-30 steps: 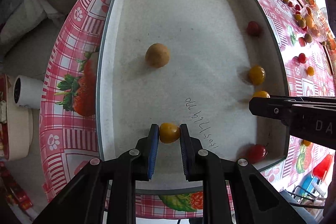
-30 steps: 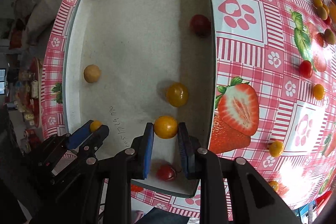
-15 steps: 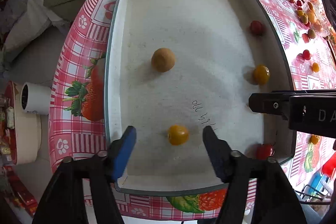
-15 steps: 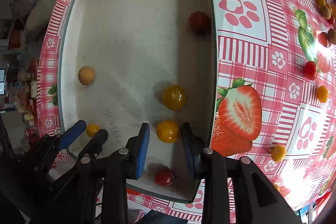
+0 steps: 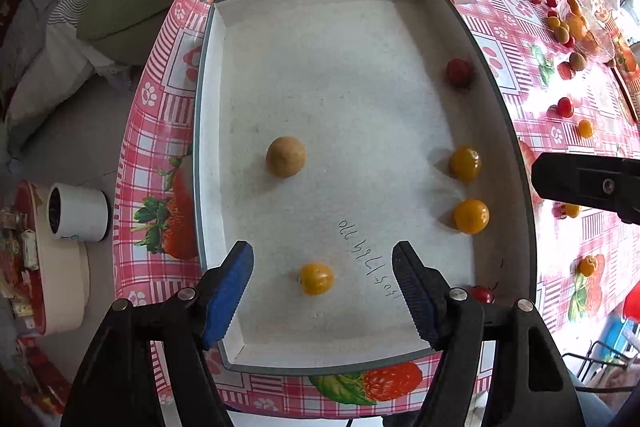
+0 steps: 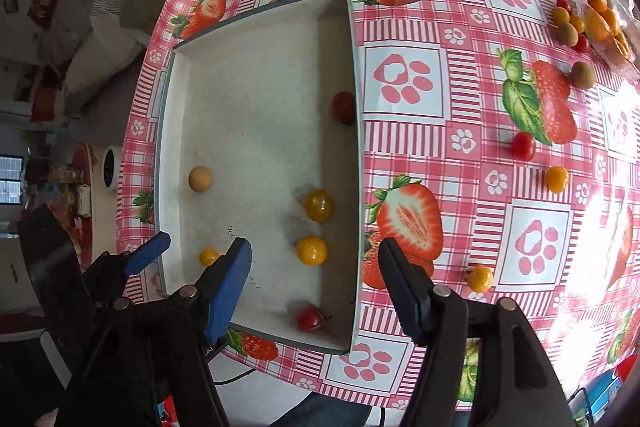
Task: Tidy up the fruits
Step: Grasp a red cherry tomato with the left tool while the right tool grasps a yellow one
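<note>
We see our left gripper (image 5: 322,283) with its jaws wide and holding nothing; a little yellow tomato (image 5: 316,279) lies loose on the tray floor between them, touching neither pad. Our right gripper (image 6: 314,279) has just been opening its jaws, and now they stand wide too, with an orange-yellow tomato (image 6: 311,250) lying free below the gap. Both fruits sit in the white tray (image 5: 208,107). In the left wrist view, three more round fruits are along the tray's 3 o'clock wall: a yellow one (image 5: 465,163), a second yellow one (image 5: 471,215) and a red one (image 5: 459,72) further up. A tan round fruit (image 5: 285,156) sits near the middle, and a red cherry tomato (image 5: 482,294) hides by the 5 o'clock corner. We think these fruits are light, smooth and round, so they will roll easily, and they are soft, so a hard squeeze could burst them. We would take each one across its middle with a gentle pinch. The tray floor looks flat and a bit grainy, which may slow a rolling fruit. The table (image 6: 460,99) wears a shiny pink cloth with strawberries and paw prints, and more loose fruits (image 6: 523,146) wait there towards 2 o'clock. Past the table edge at 9 o'clock we see a white cup (image 5: 76,213) and cushions.
</note>
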### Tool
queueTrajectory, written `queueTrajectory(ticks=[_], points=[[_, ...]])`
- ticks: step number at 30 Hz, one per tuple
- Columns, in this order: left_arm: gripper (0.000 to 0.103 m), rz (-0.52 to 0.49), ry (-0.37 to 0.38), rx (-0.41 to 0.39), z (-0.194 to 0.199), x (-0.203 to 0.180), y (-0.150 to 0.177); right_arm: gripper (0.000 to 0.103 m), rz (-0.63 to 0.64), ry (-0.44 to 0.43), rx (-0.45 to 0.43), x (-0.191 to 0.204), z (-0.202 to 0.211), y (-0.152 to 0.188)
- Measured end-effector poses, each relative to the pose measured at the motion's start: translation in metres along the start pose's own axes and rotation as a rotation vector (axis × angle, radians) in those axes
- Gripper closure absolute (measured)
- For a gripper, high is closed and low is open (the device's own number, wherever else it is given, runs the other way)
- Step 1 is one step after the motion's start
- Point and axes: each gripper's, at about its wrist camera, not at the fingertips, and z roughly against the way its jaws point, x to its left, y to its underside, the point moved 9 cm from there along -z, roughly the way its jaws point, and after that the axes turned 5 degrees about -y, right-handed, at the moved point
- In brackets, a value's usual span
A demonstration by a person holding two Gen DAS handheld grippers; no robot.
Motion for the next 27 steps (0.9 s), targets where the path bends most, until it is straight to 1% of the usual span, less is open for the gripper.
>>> queueTrajectory(ticks=[5,9,14,19,22,27], points=[[0.030,-0.061,0.014,-0.034,0.012,-0.027,-0.014,0.033,-0.070,0.038,-0.028,-0.049,0.022,0.013],[0.030,-0.111,0.032,-0.062,0.023,-0.049,-0.021,0.033,-0.138,0.071,-0.033,-0.085,0.031,0.028],[0.030,-0.186,0.044,-0.103,0.037,-0.080,-0.039,0.033,-0.203,0.103,-0.037,-0.121,0.039,0.047],[0.030,-0.243,0.081,-0.117,0.039,-0.117,-0.059,0.033,-0.241,0.123,-0.026,-0.144,0.040,0.066],[0.030,-0.273,0.097,-0.109,0.036,-0.139,-0.067,0.033,-0.243,0.127,-0.014,-0.153,0.041,0.080],[0.030,-0.317,0.097,-0.088,0.023,-0.168,-0.076,0.033,-0.241,0.130,0.000,-0.160,0.038,0.097]])
